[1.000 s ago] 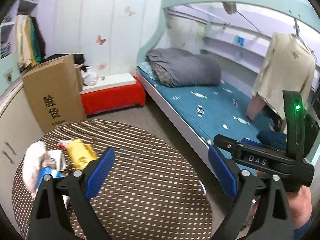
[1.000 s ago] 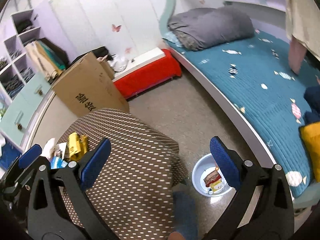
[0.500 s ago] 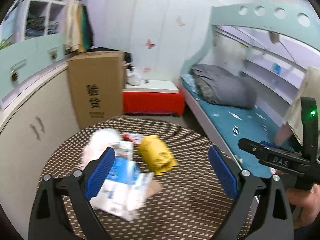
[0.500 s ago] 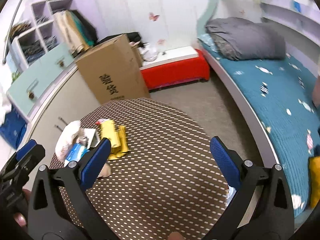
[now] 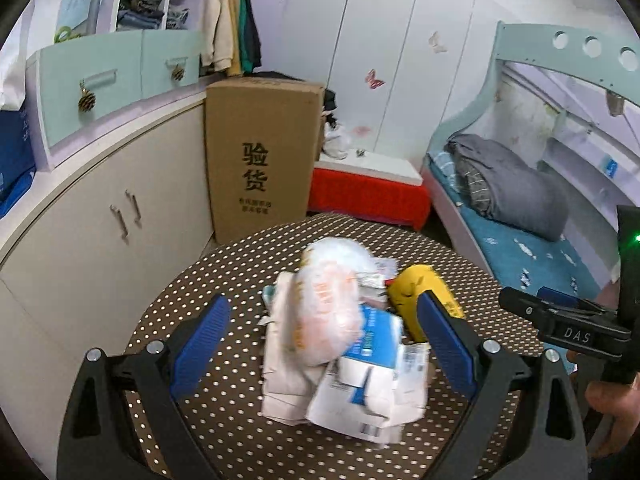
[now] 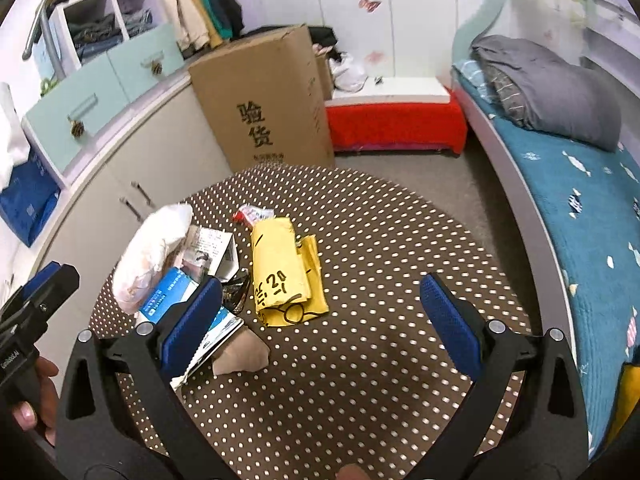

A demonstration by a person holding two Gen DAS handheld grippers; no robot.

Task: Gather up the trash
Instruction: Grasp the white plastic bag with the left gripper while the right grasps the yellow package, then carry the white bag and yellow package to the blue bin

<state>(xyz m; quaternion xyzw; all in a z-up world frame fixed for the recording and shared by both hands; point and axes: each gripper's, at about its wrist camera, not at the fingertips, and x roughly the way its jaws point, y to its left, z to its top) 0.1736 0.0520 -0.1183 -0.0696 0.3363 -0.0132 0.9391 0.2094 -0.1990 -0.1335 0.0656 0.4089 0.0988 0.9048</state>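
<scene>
The left gripper [image 5: 324,336] hangs nearest, jaws wide apart and holding nothing, its blue pads [image 5: 200,340] flanking the trash pile from above. The right gripper [image 6: 320,320] is likewise spread wide and empty over the round dotted table [image 6: 380,380]; its left pad overlaps the near edge of the pile in view, though contact cannot be told.

The trash sits in a heap on the left half of the table. Nearest lies a blue-and-white carton [image 5: 372,364] on loose papers, with a tan scrap [image 6: 240,356] at the heap's near edge. A white plastic bag [image 5: 328,312] with orange print rests on top of the heap, blurred in the left view. Just right of it lies a yellow envelope [image 6: 284,268] with black handwriting, touching the heap's edge. At the far end a small red-and-white wrapper [image 6: 252,213] lies against the envelope's far tip.

The right half of the table is bare.

Beyond the table stands a tall cardboard box [image 5: 260,156] with black characters, against a beige cabinet [image 5: 100,232] on the left. Right of the box is a red bench [image 6: 396,120] with a white top. Along the right runs a bed [image 6: 580,208] with a teal cover and a grey quilt [image 6: 548,88] at its far end.
</scene>
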